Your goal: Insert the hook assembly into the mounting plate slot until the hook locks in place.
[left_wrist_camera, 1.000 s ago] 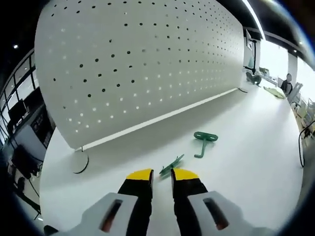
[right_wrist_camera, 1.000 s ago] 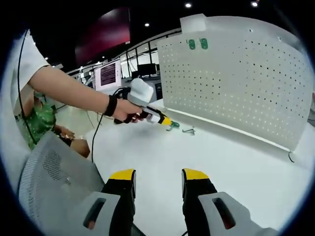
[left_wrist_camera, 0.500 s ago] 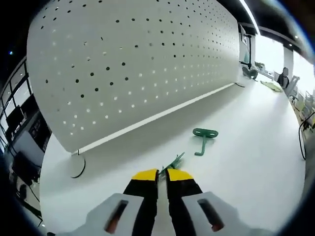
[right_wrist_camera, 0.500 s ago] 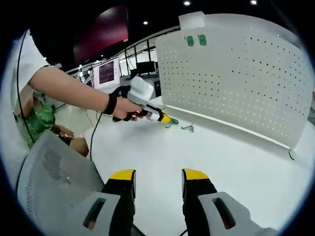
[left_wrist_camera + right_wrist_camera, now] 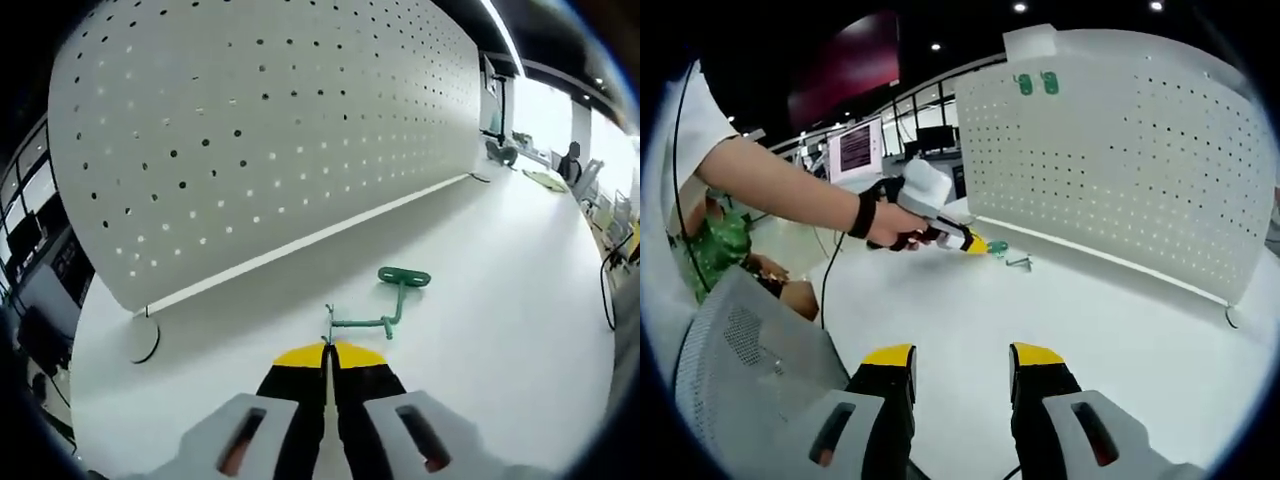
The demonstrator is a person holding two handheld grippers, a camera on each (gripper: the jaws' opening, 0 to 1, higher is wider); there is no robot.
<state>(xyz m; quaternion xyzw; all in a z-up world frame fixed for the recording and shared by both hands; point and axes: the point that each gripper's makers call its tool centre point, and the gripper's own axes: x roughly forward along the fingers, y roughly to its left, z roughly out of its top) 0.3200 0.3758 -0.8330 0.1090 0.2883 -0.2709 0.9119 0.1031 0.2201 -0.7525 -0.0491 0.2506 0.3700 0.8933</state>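
Left gripper view shows the left tool (image 5: 327, 352) at the bottom, its 2 yellow tips pressed tight together on the thin end of a green hook (image 5: 362, 322). That hook sticks out past the tips, over the white counter (image 5: 500, 300). Just beyond it, a second green hook (image 5: 400, 290) lies flat on the counter, with its flat plate end pointing toward the board. I cannot tell if the 2 hooks touch. Farther out stands a big white pegboard (image 5: 250, 140) full of small round holes, upright along the far edge of the counter. A round foot (image 5: 143, 340) sits on the counter at the near corner of the board. Right gripper view shows the right tool (image 5: 962, 358) at the bottom with its 2 yellow tips wide apart and nothing between them, above the bare white counter (image 5: 1120, 330). Farther off, a hand (image 5: 895, 222) with a dark wrist band holds the left tool (image 5: 978, 244), and a bit of green hook (image 5: 997, 247) shows at its tip. The second green hook (image 5: 1020, 263) lies just beside it on the counter. The pegboard (image 5: 1120, 170) stands behind them, and 2 small green pieces (image 5: 1037, 84) hang near its top corner.
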